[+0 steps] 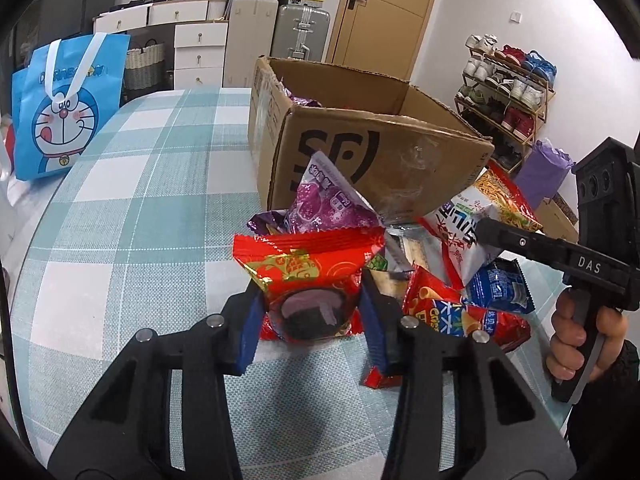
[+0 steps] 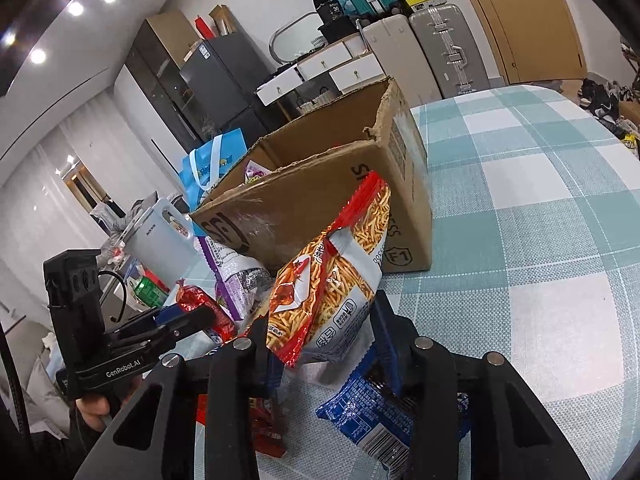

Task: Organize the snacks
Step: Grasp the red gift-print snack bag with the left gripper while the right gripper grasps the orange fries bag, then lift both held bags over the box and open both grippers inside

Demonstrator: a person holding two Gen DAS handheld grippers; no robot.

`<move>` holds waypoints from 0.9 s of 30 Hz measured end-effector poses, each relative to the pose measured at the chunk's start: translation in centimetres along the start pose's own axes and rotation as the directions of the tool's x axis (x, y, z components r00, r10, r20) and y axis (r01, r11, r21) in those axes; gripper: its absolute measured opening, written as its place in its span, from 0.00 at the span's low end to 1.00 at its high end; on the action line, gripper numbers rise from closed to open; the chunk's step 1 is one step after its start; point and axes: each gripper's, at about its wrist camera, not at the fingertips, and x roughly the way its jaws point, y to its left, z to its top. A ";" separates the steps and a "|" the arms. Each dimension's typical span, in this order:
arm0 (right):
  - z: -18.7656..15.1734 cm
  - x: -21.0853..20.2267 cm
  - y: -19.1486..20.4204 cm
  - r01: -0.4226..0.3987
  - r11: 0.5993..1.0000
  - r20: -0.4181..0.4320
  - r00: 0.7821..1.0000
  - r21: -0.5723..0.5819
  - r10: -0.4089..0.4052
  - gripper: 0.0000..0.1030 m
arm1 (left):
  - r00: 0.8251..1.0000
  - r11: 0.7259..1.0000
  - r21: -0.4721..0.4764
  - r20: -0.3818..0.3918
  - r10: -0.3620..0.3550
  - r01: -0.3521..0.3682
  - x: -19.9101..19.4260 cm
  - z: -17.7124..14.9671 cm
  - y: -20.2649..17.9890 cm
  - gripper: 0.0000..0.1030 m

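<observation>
Snack pile beside one cardboard box (image 1: 380, 152) on the checked table (image 1: 120, 208). Left view alone shows the left gripper (image 1: 312, 312), jaws clenched on a red packet (image 1: 308, 268); right view shows the right gripper (image 2: 320, 340), jaws clenched on a noodle-snack bag (image 2: 332, 280), above a blue packet (image 2: 372, 412).

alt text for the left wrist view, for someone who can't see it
The left gripper is shut on a red snack packet at the near edge of a pile of snack bags on a teal checked tablecloth. Behind the pile stands an open cardboard box. At right, the right gripper grips a white and red snack bag.
</observation>
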 end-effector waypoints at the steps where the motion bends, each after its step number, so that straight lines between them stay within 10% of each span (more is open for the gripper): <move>1: 0.0 0.0 0.0 -0.002 1.000 0.002 1.000 -0.002 0.002 0.38 | 1.000 1.000 0.005 0.005 0.000 0.000 -0.1 0.0 -0.1 0.39; 27: 1.0 -3.3 1.9 -0.061 0.997 0.120 0.991 -0.036 0.065 0.38 | 0.993 0.999 0.039 0.121 -0.001 -0.004 -4.8 1.8 -1.6 0.39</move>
